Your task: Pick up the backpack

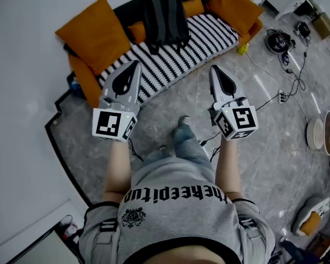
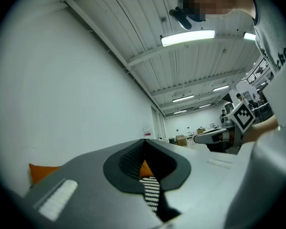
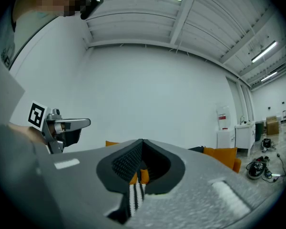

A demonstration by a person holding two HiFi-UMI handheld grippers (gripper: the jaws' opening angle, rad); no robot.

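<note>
**Backpack on the sofa, both grippers closed and short of it**

The sofa [image 1: 181, 59], under a black-and-white striped cover, runs slantwise across the head view. Its front edge climbs from lower left to upper right. Orange cushions [image 1: 93, 32] bank its far side and both ends. Between that edge and the person's feet lies a strip of bare grey floor [image 1: 170, 100]. The white wall [image 1: 22, 65] closes the left side, and cables [image 1: 289, 87] and loose gear litter the floor to the right.

The black backpack [image 1: 165, 18] lies on the seat towards the sofa's back. Its long axis runs from the back cushions out towards the front edge. The strap side seems to face up, though it is too small to be sure.

The left gripper [image 1: 136, 64] and the right gripper [image 1: 213, 69] point at the sofa from the near side, well apart from the backpack. Each has its jaws together and nothing between them.
</note>
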